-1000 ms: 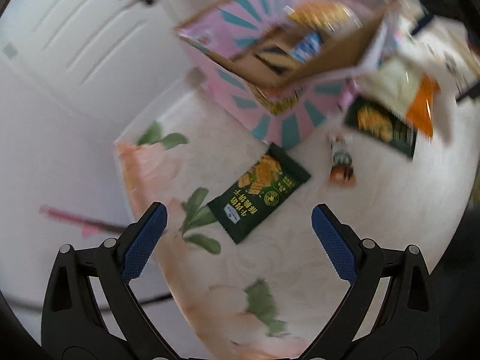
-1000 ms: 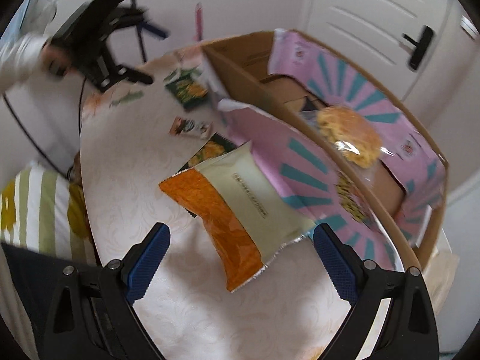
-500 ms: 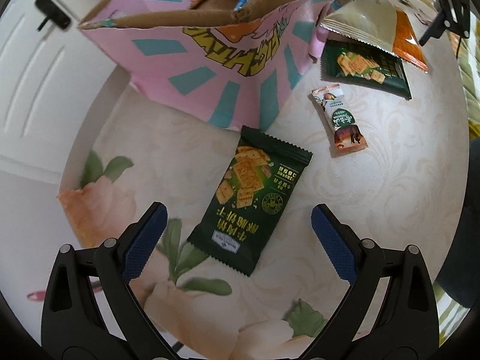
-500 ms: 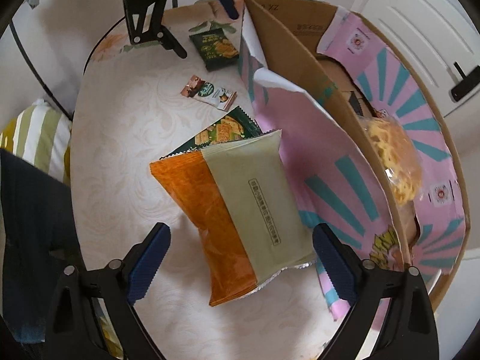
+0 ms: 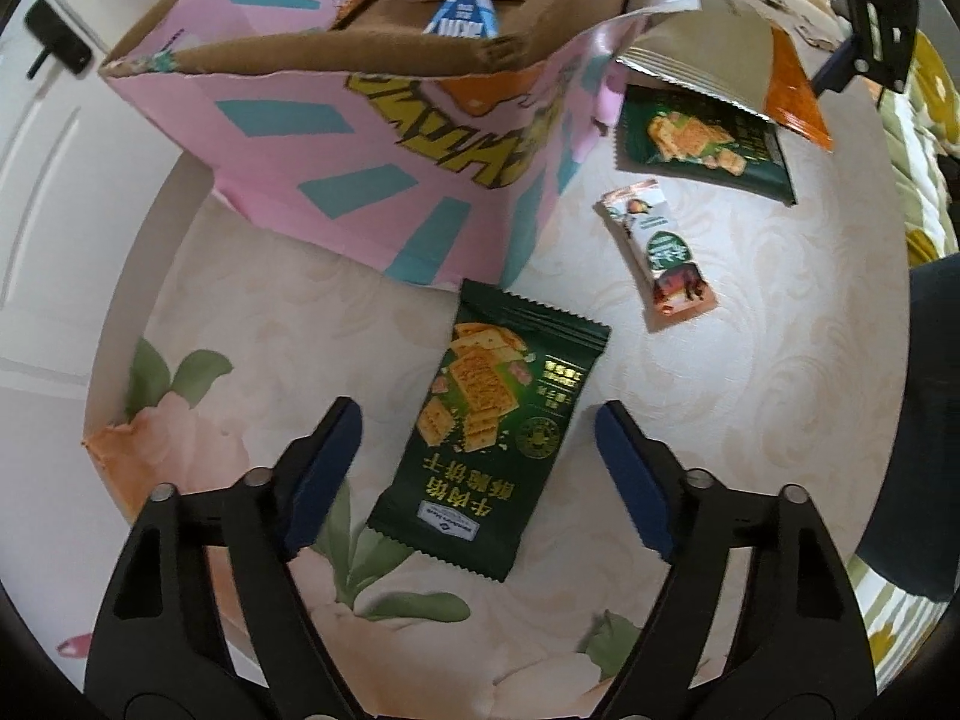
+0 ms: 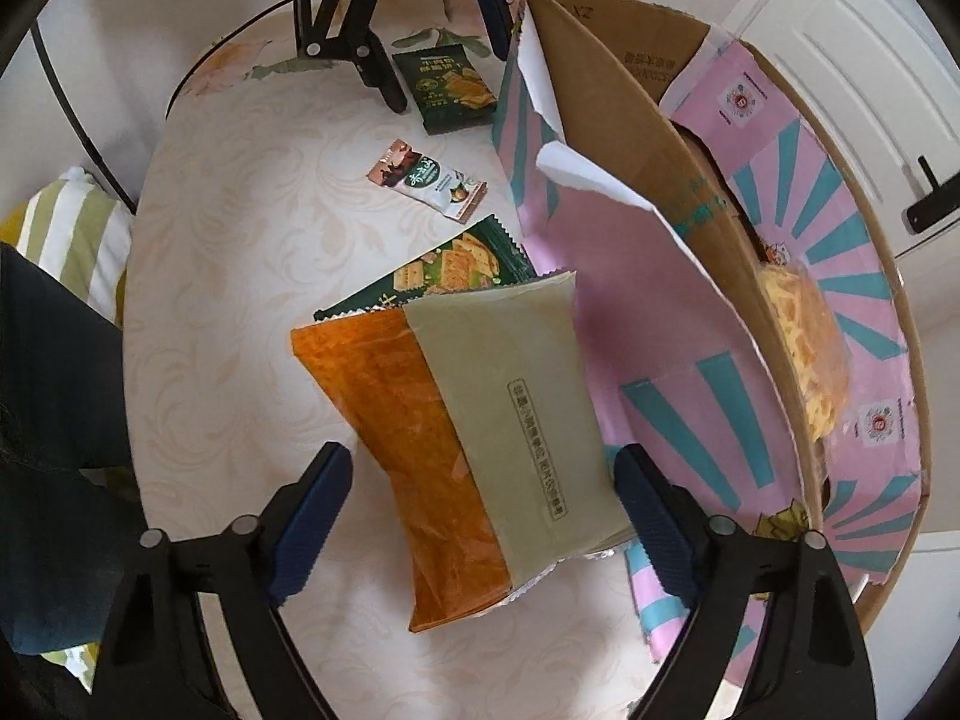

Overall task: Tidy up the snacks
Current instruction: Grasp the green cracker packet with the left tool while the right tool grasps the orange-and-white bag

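A dark green cracker packet (image 5: 489, 429) lies flat on the table between the open fingers of my left gripper (image 5: 477, 468); it also shows in the right wrist view (image 6: 447, 87). My right gripper (image 6: 480, 516) is open around an orange and beige snack bag (image 6: 474, 414), which lies partly over a second green cracker packet (image 6: 444, 273). A small pink and white bar (image 5: 657, 252) lies between the two green packets. The pink and teal cardboard box (image 5: 360, 162) stands open and holds several snacks.
The round table (image 6: 240, 252) has a cream floral cloth. A white door (image 6: 870, 60) is behind the box. A striped green cushion (image 6: 78, 234) and a dark cloth (image 6: 54, 420) lie off the table edge.
My left gripper has come down over the green cracker packet, which now lies between its fingers. My right gripper has come closer over the orange and beige bag.
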{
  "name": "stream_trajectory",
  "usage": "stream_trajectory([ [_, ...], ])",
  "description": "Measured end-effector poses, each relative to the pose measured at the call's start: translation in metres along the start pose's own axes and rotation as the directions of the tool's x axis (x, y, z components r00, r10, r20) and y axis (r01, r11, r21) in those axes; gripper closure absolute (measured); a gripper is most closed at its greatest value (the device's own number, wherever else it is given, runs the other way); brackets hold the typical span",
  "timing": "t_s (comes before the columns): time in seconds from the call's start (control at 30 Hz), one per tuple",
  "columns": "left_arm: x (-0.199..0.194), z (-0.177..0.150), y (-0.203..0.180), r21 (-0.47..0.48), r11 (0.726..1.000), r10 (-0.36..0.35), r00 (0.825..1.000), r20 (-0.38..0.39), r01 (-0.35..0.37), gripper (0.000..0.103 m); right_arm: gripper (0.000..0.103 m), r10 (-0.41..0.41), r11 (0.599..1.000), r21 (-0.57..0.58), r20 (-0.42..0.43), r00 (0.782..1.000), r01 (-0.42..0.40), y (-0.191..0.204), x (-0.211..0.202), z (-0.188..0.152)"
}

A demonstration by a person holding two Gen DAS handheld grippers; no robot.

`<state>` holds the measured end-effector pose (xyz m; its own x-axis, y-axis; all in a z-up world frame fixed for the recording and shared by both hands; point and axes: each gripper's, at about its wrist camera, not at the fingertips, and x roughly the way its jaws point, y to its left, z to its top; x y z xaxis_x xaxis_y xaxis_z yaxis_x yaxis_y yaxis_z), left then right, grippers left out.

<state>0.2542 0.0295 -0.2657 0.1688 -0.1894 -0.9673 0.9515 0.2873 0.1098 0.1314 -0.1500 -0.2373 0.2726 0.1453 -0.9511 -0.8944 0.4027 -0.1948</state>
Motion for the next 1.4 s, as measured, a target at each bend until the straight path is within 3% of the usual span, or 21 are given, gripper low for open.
stream_trajectory([
  [0.2, -0.005, 0.008, -0.006, 0.034, 0.999, -0.038, 0.999, -0.011, 0.039, 0.056, 0.024, -0.017, 0.999, -0.041, -0.02, 1.0, 0.016, 0.017, 0.009, 0.007],
  [0.33, -0.008, 0.011, -0.008, 0.053, 0.998, -0.019, 1.0, -0.019, 0.02, 0.059, 0.035, -0.027, 0.998, -0.051, -0.04, 0.999, 0.025, 0.02, 0.016, 0.009],
  [0.57, -0.01, 0.013, -0.006, 0.016, 1.0, -0.021, 1.0, -0.011, 0.021, 0.062, 0.041, -0.026, 0.998, -0.065, -0.068, 0.997, 0.022, 0.024, 0.018, 0.011],
  [0.8, -0.021, 0.003, -0.019, -0.017, 1.0, -0.006, 1.0, 0.007, 0.006, 0.086, 0.043, -0.014, 0.999, -0.034, -0.044, 0.999, 0.013, 0.021, 0.012, 0.007],
  [0.9, -0.02, 0.005, -0.021, -0.023, 1.0, 0.014, 1.0, -0.01, -0.015, 0.087, 0.043, -0.013, 1.0, -0.023, -0.037, 0.999, 0.012, 0.026, 0.009, 0.005],
  [0.97, -0.019, 0.006, -0.02, -0.043, 0.999, 0.025, 0.999, -0.025, -0.026, 0.084, 0.043, -0.008, 1.0, -0.018, -0.03, 1.0, 0.007, 0.03, 0.006, 0.003],
  [1.0, -0.019, 0.007, -0.018, -0.054, 0.998, 0.038, 0.999, -0.034, -0.04, 0.074, 0.043, -0.006, 1.0, -0.015, -0.029, 1.0, 0.005, 0.032, 0.006, 0.003],
  [1.03, -0.018, 0.008, -0.017, -0.055, 0.996, 0.061, 0.997, -0.042, -0.063, 0.051, 0.043, -0.005, 1.0, -0.013, -0.028, 1.0, 0.005, 0.033, 0.005, 0.001],
  [1.1, -0.018, 0.01, -0.013, -0.052, 0.994, 0.089, 0.995, -0.038, -0.091, 0.019, 0.043, -0.007, 1.0, -0.009, -0.024, 1.0, 0.007, 0.035, 0.003, 0.0],
  [1.27, -0.011, 0.018, 0.003, -0.047, 0.999, -0.007, 0.998, -0.06, 0.005, 0.018, 0.043, -0.003, 1.0, 0.024, -0.012, 1.0, 0.003, 0.027, 0.003, -0.008],
  [1.33, -0.002, 0.018, 0.014, -0.063, 0.995, -0.089, 0.991, -0.098, 0.083, 0.019, 0.043, -0.001, 0.999, 0.037, -0.006, 1.0, 0.001, 0.02, 0.003, -0.008],
  [1.4, 0.003, 0.015, 0.021, -0.056, 0.991, -0.126, 0.984, -0.129, 0.119, 0.021, 0.043, 0.0, 0.999, 0.047, -0.003, 1.0, 0.001, 0.018, 0.002, -0.008],
])
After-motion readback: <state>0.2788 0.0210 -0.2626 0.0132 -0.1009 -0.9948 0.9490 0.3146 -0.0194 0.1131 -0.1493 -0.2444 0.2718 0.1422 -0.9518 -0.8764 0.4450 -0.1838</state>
